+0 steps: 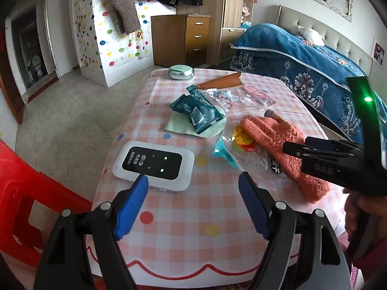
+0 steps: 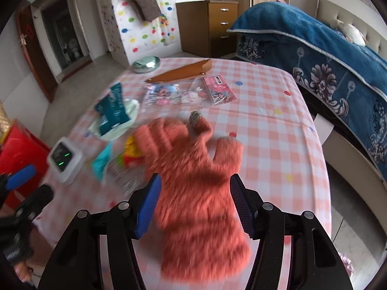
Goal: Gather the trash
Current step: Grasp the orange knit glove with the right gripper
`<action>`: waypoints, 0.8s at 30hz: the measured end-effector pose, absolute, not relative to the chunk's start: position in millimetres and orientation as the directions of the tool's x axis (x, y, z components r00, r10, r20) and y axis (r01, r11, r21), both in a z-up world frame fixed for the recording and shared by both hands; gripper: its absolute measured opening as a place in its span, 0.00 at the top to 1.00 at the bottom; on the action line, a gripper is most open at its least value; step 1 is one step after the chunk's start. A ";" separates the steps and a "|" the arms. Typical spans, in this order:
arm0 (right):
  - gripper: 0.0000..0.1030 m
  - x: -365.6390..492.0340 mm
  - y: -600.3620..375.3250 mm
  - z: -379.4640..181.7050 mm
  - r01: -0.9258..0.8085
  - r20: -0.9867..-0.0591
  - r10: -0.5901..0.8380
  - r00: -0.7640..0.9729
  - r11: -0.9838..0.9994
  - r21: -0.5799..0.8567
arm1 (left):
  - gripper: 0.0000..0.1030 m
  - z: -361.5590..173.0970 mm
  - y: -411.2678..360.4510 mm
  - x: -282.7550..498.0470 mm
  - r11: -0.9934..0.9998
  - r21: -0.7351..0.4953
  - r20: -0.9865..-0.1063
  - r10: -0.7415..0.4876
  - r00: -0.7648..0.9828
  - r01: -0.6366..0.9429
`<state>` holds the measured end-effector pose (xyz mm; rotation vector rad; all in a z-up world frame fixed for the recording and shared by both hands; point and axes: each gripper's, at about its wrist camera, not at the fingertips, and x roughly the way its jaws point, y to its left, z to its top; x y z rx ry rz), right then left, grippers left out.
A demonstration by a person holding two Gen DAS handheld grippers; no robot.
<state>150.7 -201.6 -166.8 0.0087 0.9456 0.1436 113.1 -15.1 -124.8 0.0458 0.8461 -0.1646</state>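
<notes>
Left wrist view: the left tool (image 1: pixel 193 184) is seen at the lower centre of the frame with its blue pads spread wide and nothing between them, above bare checked cloth on the desk (image 1: pixel 183 222). Just above its left-hand pad a white wifi device (image 1: pixel 153 164) with green lights lies flat. Higher up, at mid-frame, teal wrappers (image 1: pixel 197 111) are piled on a pale green napkin (image 1: pixel 180 125). To their right a clear snack bag (image 1: pixel 238 152) with a teal corner and yellow and red contents is partly covered by an orange fuzzy glove (image 1: pixel 278 142). A clear packet of printed cards (image 1: pixel 239 99), a brown leather case (image 1: pixel 221 82) and a round metal tin (image 1: pixel 181 72) lie toward the upper part of the desk. The right tool (image 1: pixel 297 148) enters from the right edge over the glove.

Right wrist view: the picture is blurred. The right tool (image 2: pixel 194 200) is shown at the lower centre, its jaws apart, with the glove (image 2: pixel 193 181) lying between and beneath them; no pad is seen pressing on it. The snack bag (image 2: pixel 121 166) is at centre left, touching the glove, and the teal wrappers (image 2: pixel 112 111) are above it. A blue pad of the left tool (image 2: pixel 20 177) shows at the left edge.
</notes>
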 end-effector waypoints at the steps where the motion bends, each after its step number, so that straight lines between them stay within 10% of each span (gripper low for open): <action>1: 0.45 154.5 -199.8 -170.0 -0.117 -0.813 0.121 0.569 0.991 0.066 | 0.27 -125.4 -14.2 113.3 0.986 -0.026 -0.750 -0.128 0.649 0.164; 5: 0.88 152.8 -201.9 -166.7 -0.108 -0.807 0.139 0.574 0.990 0.094 | 0.27 -127.0 -15.0 111.6 0.984 -0.028 -0.754 -0.135 0.643 0.174; 24: 0.89 137.2 -241.8 -151.0 -0.081 -0.758 0.091 0.646 0.995 0.051 | 0.28 -138.1 -64.8 101.9 0.960 -0.059 -0.782 -0.215 0.585 0.275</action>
